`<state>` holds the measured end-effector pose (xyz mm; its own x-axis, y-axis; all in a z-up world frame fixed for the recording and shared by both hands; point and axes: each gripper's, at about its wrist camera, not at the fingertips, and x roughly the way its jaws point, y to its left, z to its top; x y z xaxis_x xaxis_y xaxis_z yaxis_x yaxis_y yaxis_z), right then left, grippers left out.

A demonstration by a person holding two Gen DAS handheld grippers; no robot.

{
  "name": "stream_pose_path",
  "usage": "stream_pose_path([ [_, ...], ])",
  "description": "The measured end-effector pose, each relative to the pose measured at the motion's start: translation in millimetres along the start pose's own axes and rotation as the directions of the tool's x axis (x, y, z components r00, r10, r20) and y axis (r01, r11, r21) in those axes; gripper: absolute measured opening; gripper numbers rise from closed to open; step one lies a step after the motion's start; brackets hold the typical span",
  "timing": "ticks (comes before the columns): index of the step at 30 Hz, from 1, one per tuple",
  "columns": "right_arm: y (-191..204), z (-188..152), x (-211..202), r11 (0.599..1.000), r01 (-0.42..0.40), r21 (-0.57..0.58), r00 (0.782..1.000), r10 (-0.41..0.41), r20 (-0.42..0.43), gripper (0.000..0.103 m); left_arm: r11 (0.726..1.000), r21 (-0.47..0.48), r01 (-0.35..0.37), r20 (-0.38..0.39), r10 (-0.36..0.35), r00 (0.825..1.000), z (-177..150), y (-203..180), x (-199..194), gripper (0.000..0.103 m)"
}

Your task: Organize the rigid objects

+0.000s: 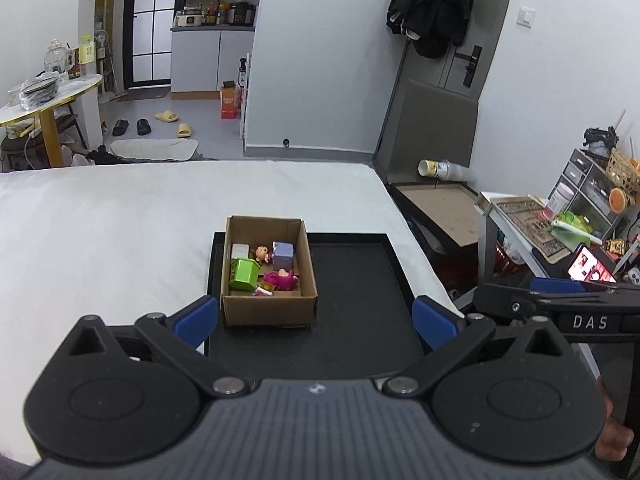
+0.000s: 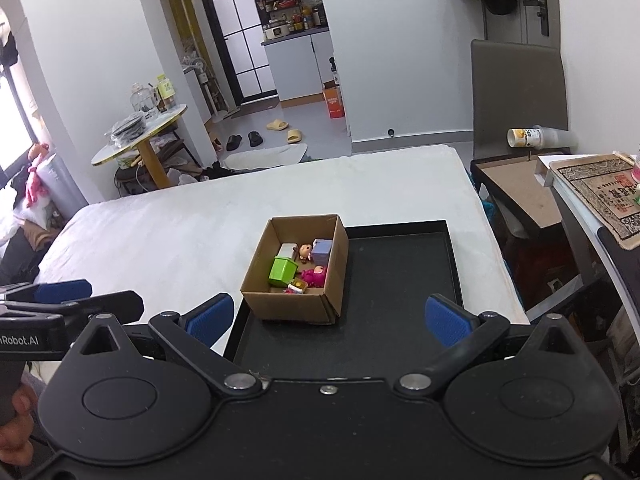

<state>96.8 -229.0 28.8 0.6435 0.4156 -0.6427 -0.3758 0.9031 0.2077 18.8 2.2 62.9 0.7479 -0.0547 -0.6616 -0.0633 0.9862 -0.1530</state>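
A brown cardboard box (image 1: pixel 269 276) with small plastic toys (image 1: pixel 262 270) stands at the left of a black rectangular tray (image 1: pixel 360 320) on a white bed (image 1: pixel 100 220). Left gripper (image 1: pixel 314 322) and right gripper (image 2: pixel 328 318) hover near, both with jaws spread wide and holding nothing.

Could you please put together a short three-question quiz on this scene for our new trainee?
1. True or false: the cardboard box sits on the black tray.
2. Which stands nearest the green bin inside the box? A) white block B) purple cube C) pink figure
3. What state are the left gripper and right gripper in?

Key
1. True.
2. A.
3. Both open, holding nothing.
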Motion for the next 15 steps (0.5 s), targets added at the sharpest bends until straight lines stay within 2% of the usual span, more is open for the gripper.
stream_pose_path([
  [2,-0.8,-2.4,1.7,1.0,-0.025,0.011,1.0,0.025,-0.013,0.103,1.0,0.017,-0.014,-0.012,0.014,1.0,-1.9,-3.3,3.4,0.103],
  [5,1.1,-3.8,2.5,1.0,-0.014,0.001,1.0,0.014,-0.007,0.103,0.999,0.04,-0.021,0.001,0.021,1.0,-3.8,-6.0,0.9,0.103],
  [15,1.9,-7.0,-1.0,1.0,0.008,-0.002,1.0,-0.008,0.002,0.103,1.0,0.008,-0.02,0.002,0.02,1.0,-4.5,0.0,-1.2,0.103],
])
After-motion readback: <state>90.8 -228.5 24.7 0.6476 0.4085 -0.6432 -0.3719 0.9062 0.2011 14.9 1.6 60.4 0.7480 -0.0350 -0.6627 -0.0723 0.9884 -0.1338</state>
